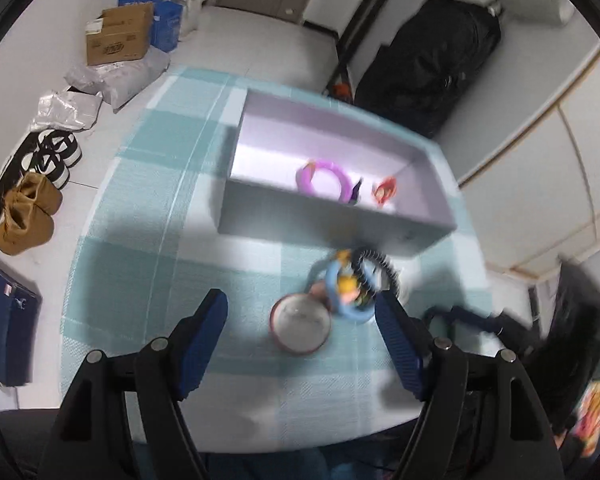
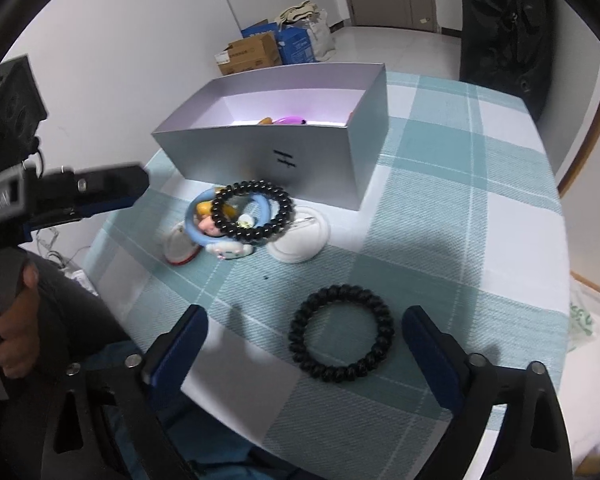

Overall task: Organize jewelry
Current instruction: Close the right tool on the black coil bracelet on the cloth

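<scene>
In the left wrist view my left gripper (image 1: 298,300) stands open above the checked tablecloth, its jaws either side of a round red-rimmed badge (image 1: 300,326) without touching it. Just beyond lie a blue ring with a cartoon charm (image 1: 348,296) and a black bead bracelet (image 1: 374,268). The lavender box (image 1: 300,216) holds a purple ring (image 1: 324,180) and a small red piece (image 1: 385,192). My right gripper (image 2: 305,316) is open, and a black spiral hair tie (image 2: 342,334) lies flat on the cloth between its fingers, untouched. The bead bracelet (image 2: 252,210) rests on the blue ring (image 2: 220,224).
A white round badge (image 2: 300,236) lies by the pile in front of the box (image 2: 260,168). The left gripper (image 2: 136,188), held by a hand (image 2: 16,320), reaches in from the left. Shoes (image 1: 52,156), cartons (image 1: 120,36) and bags sit on the floor past the table's edge.
</scene>
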{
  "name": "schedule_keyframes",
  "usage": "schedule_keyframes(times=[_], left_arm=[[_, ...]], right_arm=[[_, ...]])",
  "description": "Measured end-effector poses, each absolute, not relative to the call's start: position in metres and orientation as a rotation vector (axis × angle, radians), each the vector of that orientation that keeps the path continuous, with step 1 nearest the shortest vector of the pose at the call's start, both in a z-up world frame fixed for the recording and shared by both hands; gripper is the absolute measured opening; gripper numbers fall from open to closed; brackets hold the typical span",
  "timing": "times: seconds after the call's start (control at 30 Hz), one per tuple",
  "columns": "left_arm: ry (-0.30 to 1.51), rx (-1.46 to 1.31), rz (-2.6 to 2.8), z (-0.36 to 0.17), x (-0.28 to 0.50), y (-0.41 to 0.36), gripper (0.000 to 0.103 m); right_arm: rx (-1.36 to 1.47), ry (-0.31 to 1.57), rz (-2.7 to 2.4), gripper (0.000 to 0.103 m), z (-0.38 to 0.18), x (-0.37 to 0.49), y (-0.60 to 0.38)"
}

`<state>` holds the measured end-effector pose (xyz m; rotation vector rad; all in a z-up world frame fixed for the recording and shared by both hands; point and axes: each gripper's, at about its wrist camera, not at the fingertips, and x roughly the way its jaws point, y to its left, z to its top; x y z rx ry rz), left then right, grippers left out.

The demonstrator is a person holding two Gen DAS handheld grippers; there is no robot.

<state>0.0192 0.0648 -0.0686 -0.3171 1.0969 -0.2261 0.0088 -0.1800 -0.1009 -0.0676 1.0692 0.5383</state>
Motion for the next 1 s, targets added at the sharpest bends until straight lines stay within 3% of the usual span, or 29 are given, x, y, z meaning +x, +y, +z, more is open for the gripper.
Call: schedule_keyframes(times=[0.1,0.3,0.47,0.53,0.7,0.73,0.77,0.97,1.0], left_arm=[[1.102,-0.213,-0.23,-0.072,0.012,0.054,0.072],[1.148,-0.037,-0.229,-0.09,0.007,0.034,0.071],[1.162,-0.026,-0.239,-0.094,0.014,0.033,0.038],[1.148,0.014,-0.245,-0.095,0.011,0.028,0.033],[1.127,0.053,-0.246,-0.092,0.006,0.023,0.031],[1.121,0.062,-0.24,-0.09,0.005,0.024,0.02],[1.121,0.072,-0.231,-0.089,0.004,0.024,0.0],[1.135,0.032,-0.241,-0.087,0.005,0.025,0.0],[1.132,0.025,-0.248,-0.086,0.004,0.026,0.0]], right_arm=[[-0.083,1.066,0.522,0.083,-0.101,0.009,-0.182],[-0.203,1.039,0.495,0.072,-0.103,0.002,-0.175],[-0.238,1.015,0.475,0.051,-0.102,0.0,-0.175],[-0.236,1.014,0.474,0.047,-0.102,0.001,-0.176],[-0.263,1.004,0.494,0.037,-0.1,-0.007,-0.169],[-0.266,1.002,0.498,0.036,-0.099,-0.008,-0.168],[-0.265,1.0,0.501,0.035,-0.099,-0.007,-0.168],[-0.196,1.002,0.512,0.03,-0.094,-0.002,-0.175],[-0.181,1.003,0.513,0.008,-0.094,0.0,-0.177]])
